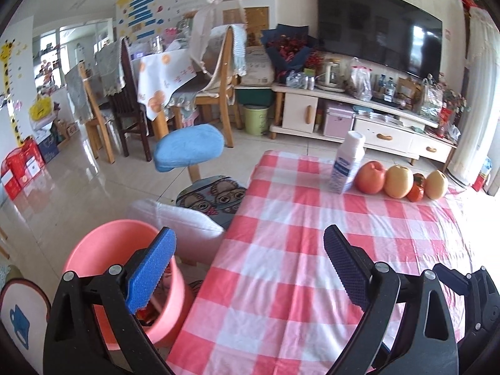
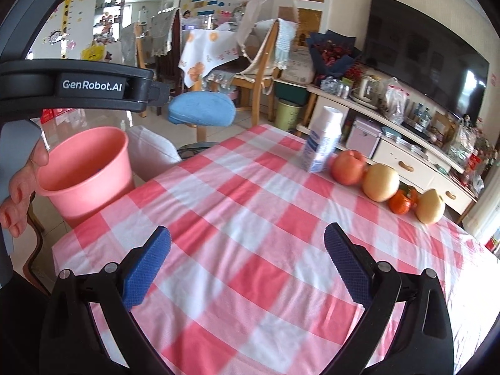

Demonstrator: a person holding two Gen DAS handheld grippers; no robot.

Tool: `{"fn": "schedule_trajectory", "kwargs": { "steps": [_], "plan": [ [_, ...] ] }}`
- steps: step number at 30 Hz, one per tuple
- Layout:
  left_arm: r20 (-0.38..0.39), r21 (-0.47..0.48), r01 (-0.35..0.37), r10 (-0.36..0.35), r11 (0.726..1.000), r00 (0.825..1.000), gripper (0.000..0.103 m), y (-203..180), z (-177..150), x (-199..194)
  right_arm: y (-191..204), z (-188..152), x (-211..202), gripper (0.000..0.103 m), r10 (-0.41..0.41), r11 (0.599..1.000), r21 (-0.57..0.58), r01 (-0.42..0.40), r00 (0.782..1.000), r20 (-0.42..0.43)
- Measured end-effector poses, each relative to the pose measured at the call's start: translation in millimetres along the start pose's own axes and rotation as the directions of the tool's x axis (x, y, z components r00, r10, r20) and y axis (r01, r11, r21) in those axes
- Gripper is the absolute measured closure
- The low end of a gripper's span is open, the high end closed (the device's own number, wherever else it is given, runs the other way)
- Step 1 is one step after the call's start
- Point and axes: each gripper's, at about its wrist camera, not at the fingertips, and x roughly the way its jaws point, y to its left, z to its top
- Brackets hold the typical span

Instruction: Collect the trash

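Nearest the viewer, the left gripper point(image 1: 250, 268) hangs with its blue-padded fingers spread wide and empty, one finger over the rim of a pink bucket point(image 1: 103, 250) and the other over a red-and-white checked tablecloth point(image 1: 281, 250). The right gripper point(image 2: 247, 265) is just as wide apart and empty, above the middle of the cloth. The bucket stands on the floor just beside the table's left edge, with what looks like scraps already at its bottom. No loose trash shows on the near cloth. Farther back stands a white bottle point(image 1: 345, 164) with a blue label, upright, beside a row of fruit: a red apple point(image 1: 371, 177), a yellow pear point(image 1: 399, 182) and others. If the bottle is the trash, the likely risk is a reach knocking it over or sending the round fruit rolling off the far edge. The bucket could also tip if a finger catches its rim.
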Motion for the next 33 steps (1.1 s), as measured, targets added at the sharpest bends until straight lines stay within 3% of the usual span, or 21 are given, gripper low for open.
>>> {"fn": "schedule_trajectory", "kwargs": {
  "steps": [16,25,33],
  "plan": [
    [0.020,0.075,0.099,-0.100,0.992,0.995,0.008,-76,3,-14,-75,-36,-39,0.004,-0.119,0.984,0.138,0.114,0.993,0.028],
    [0.046,0.081,0.154,-0.158,0.985,0.986,0.008,-115,3,-22,-115,-51,-63,0.004,-0.231,0.958,0.188,0.215,0.971,0.066],
    [0.047,0.101,0.186,-0.191,0.977,0.980,0.008,-143,-1,-27,-149,-65,-78,0.004,-0.289,0.929,0.264,0.259,0.954,0.082]
  ]
}}
